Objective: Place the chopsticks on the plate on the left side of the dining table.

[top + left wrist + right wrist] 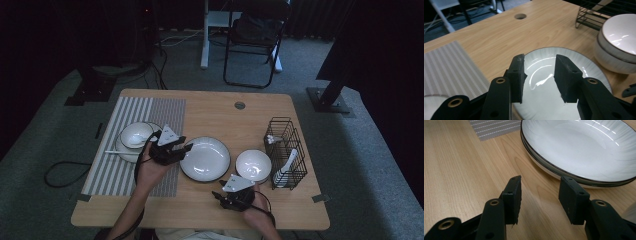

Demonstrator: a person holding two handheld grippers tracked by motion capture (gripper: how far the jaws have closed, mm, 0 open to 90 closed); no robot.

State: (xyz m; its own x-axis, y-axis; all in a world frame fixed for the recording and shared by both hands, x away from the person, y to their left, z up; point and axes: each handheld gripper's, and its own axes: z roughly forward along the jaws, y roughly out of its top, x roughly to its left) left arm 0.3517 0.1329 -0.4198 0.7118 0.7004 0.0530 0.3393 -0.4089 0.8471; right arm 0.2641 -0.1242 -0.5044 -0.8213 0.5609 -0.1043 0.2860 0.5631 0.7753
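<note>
My left gripper [537, 75] open, empty, over plate [205, 158] rim, mid-table just beside mat [131, 150]. My right gripper [540, 200] open, empty, near front edge. Risk: glossy rim slips from pads; plate tips or knocks bowl [253, 165] close at its right.

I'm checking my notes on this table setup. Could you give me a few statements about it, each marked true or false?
1. The left claw is open over the plate. True.
2. The right claw grips the plate's rim. False: it is open, nothing between its jaws, the plate just ahead.
3. A striped mat lies on the table's left. True.
4. The rack stands on the mat. False: it stands on bare wood at the right.
5. A bowl sits between plate and rack. True.
</note>
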